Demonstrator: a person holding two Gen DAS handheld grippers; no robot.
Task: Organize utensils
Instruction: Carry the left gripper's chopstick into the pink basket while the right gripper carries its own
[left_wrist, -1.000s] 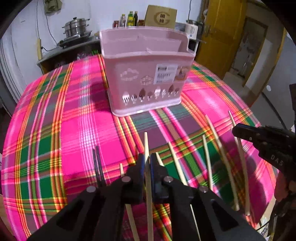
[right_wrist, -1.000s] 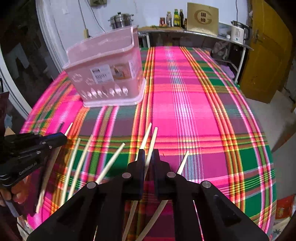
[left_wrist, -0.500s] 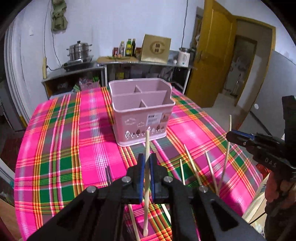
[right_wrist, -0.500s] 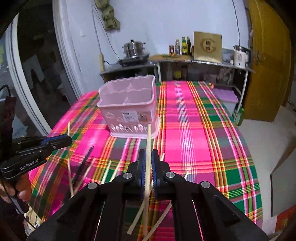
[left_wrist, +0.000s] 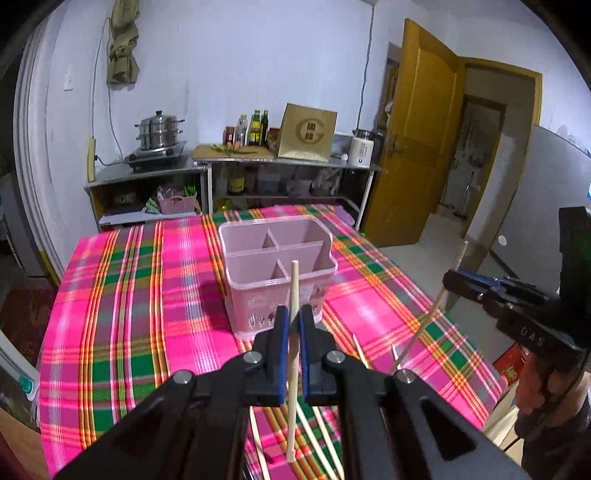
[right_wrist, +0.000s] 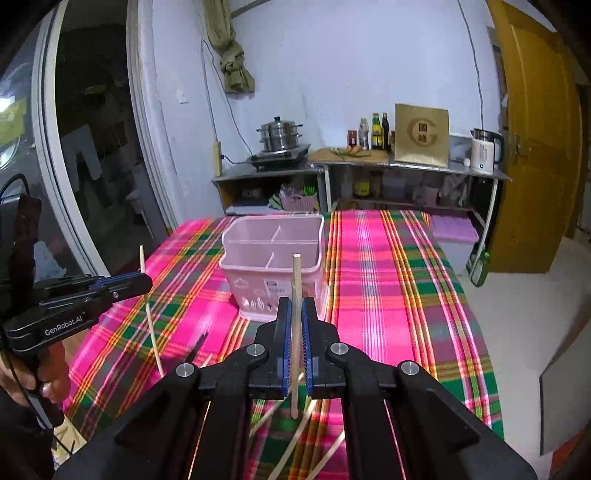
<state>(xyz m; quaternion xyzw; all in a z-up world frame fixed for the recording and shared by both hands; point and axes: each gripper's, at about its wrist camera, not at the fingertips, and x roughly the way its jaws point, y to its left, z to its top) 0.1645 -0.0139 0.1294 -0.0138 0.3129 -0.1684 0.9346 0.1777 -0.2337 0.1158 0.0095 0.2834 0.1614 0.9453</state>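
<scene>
While both grippers hang clear above the tablecloth (left_wrist: 122, 332), the pink caddy (left_wrist: 277, 273) beyond them stands empty: one caddy, four compartments. Left gripper (left_wrist: 291, 325) is clamped on one pale chopstick (left_wrist: 293, 291), near-upright, pinched about mid-length; right gripper (right_wrist: 296, 317) likewise grips one chopstick (right_wrist: 296, 280). Judgement: sticks are light, stiff, smooth, liable to pivot in the pads; a mid-length pinch suits them. On the cloth nearer than the caddy lie several loose chopsticks (right_wrist: 295, 443), at least four; the exact count is hidden.
</scene>
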